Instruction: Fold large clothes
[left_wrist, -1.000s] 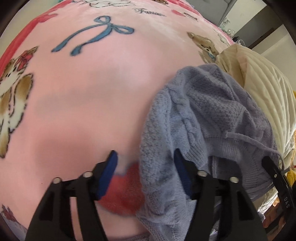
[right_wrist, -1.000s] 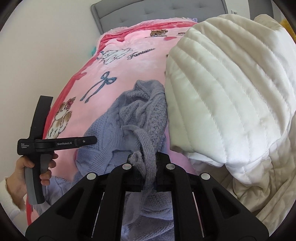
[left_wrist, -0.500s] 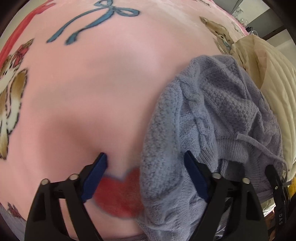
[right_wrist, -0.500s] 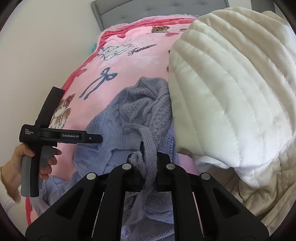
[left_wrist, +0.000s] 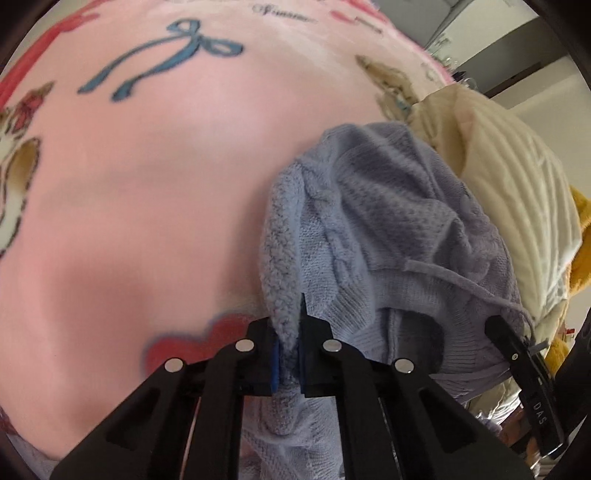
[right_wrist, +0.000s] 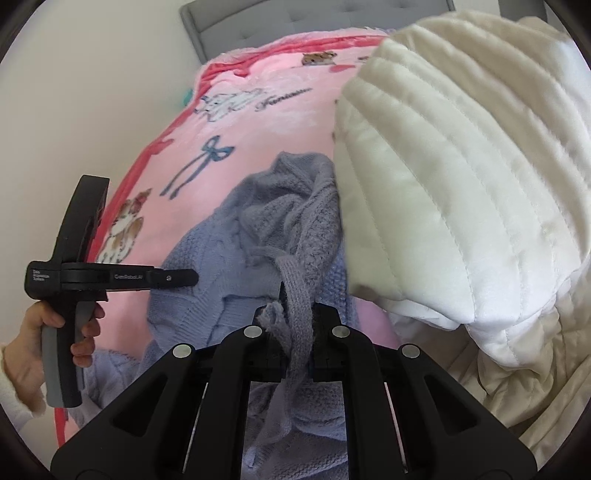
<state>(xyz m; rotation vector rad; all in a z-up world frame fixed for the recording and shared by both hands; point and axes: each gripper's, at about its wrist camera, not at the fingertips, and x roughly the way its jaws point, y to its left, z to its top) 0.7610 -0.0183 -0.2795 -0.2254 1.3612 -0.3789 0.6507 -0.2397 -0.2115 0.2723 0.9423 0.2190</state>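
Note:
A lavender cable-knit sweater lies bunched on a pink printed blanket; it also shows in the right wrist view. My left gripper is shut on the sweater's fuzzy left edge. My right gripper is shut on a knit fold and drawstring of the sweater. The left gripper's handle, held by a hand, shows in the right wrist view.
A cream quilted duvet is heaped on the right of the bed, against the sweater. A grey headboard and a white wall stand at the far end. The blanket's red border marks the bed's left edge.
My left gripper has closed from wide open onto the sweater's left edge. The right gripper kept its hold and moved little.

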